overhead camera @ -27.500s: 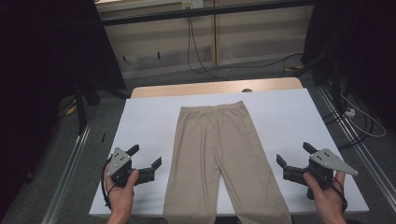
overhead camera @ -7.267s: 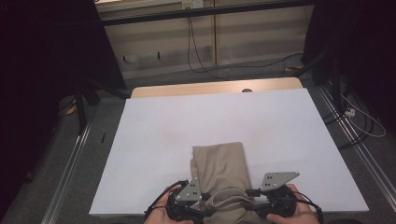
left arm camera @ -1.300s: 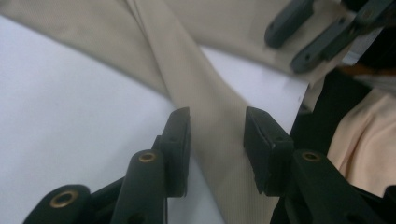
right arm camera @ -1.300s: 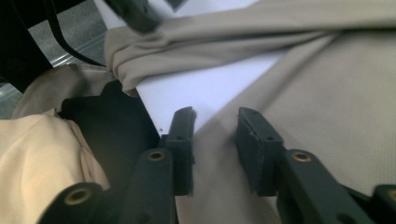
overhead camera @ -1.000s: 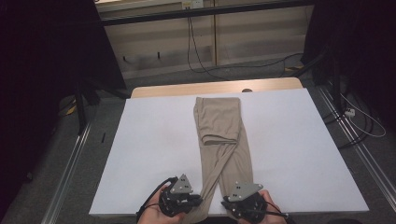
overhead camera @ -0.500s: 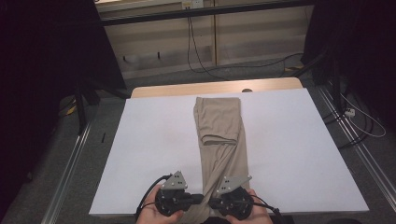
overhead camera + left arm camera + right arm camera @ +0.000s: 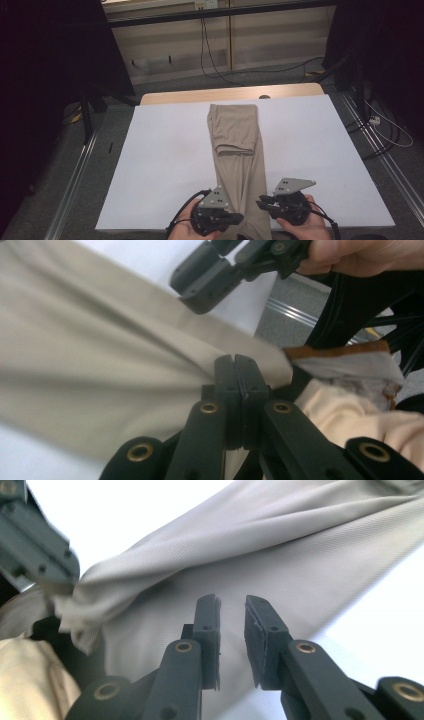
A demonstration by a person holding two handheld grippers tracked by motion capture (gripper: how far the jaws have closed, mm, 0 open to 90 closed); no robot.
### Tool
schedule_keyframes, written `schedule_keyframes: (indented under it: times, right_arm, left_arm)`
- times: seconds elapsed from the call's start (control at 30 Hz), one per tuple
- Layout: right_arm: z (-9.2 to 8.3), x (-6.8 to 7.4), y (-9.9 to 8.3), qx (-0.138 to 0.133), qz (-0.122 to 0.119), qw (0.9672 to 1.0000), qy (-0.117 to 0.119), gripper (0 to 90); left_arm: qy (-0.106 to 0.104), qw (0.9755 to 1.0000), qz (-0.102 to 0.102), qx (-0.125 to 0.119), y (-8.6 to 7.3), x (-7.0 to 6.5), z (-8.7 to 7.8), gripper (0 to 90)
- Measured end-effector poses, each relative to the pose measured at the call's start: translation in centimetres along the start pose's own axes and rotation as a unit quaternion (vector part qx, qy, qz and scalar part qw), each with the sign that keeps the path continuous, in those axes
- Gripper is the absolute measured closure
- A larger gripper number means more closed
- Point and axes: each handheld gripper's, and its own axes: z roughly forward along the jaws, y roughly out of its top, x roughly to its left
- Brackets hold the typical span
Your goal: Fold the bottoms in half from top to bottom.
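Beige trousers (image 7: pixel 235 145), folded lengthwise with a flap doubled back near the far end, lie down the middle of the white table (image 7: pixel 165 150). At their near end my left gripper (image 7: pixel 240 218) is shut on the fabric edge; in the left gripper view the jaws (image 7: pixel 234 360) pinch the cloth (image 7: pixel 100 340). My right gripper (image 7: pixel 260 202) sits just right of the trousers. Its jaws (image 7: pixel 231 602) have just been opening and stand slightly apart with nothing between them, the trousers (image 7: pixel 275 545) lying beyond. The left gripper (image 7: pixel 40 555) appears at upper left there.
A wooden strip (image 7: pixel 230 94) borders the table's far edge. Cables (image 7: pixel 210 55) trail over the floor behind it. Metal rails (image 7: pixel 75 175) run along both sides, with a dark stand (image 7: pixel 90 100) at the left. White table surface lies open on either side of the trousers.
The right gripper has let go of the trousers' near end and shifted right, jaws parted. The left gripper has moved right, still pinching the cloth.
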Motion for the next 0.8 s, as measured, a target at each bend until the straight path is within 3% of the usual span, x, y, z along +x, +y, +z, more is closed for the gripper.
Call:
schedule_keyframes:
  times: [0.17,0.2,0.23,0.33,0.43,0.47,0.53,0.6,0.7,0.8]
  right_arm:
    - [-0.4,-0.6,0.2,-0.020,0.011,0.9997,-0.001,76.0]
    - [-0.3,-0.6,0.2,-0.020,0.009,0.9998,0.002,75.3]
    - [-0.2,-0.5,0.2,-0.020,0.006,0.9998,0.000,74.5]
    - [0.3,-0.2,0.4,-0.021,0.003,0.9998,0.006,67.2]
    - [1.2,0.3,0.7,-0.009,0.000,0.9999,0.015,63.0]
    - [1.5,0.4,0.8,-0.005,-0.006,0.9999,0.010,60.4]
    - [2.0,0.8,0.9,0.006,-0.009,0.9999,0.007,57.8]
    - [2.4,1.0,0.7,0.020,-0.013,0.9997,0.003,57.9]
    - [2.2,1.3,0.1,0.033,-0.012,0.9993,-0.014,57.2]
    - [1.7,1.4,-0.5,0.035,-0.012,0.9992,-0.017,60.6]
  left_arm:
    - [-0.013,0.9994,0.015,0.029,0.7,-1.0,3.4,90.0]
    - [-0.013,0.9989,0.015,0.043,0.7,-1.0,3.9,90.0]
    - [-0.027,0.9976,0.014,0.061,0.5,-0.9,4.2,89.5]
    - [-0.035,0.9971,0.001,0.067,-0.5,-1.0,4.1,72.1]
    - [-0.024,0.9987,-0.010,0.043,-1.0,-0.5,2.3,71.3]
    - [-0.010,0.9991,-0.010,0.039,-1.1,-0.2,1.5,71.5]
    - [-0.001,0.9995,-0.023,0.023,-1.6,0.9,0.2,71.5]
    - [0.028,0.9990,-0.029,0.018,-2.1,2.0,-0.8,73.2]
    - [0.049,0.9982,-0.024,0.024,-2.4,2.9,-0.8,73.4]
    - [0.055,0.9975,0.011,0.043,-2.4,2.4,0.6,68.7]
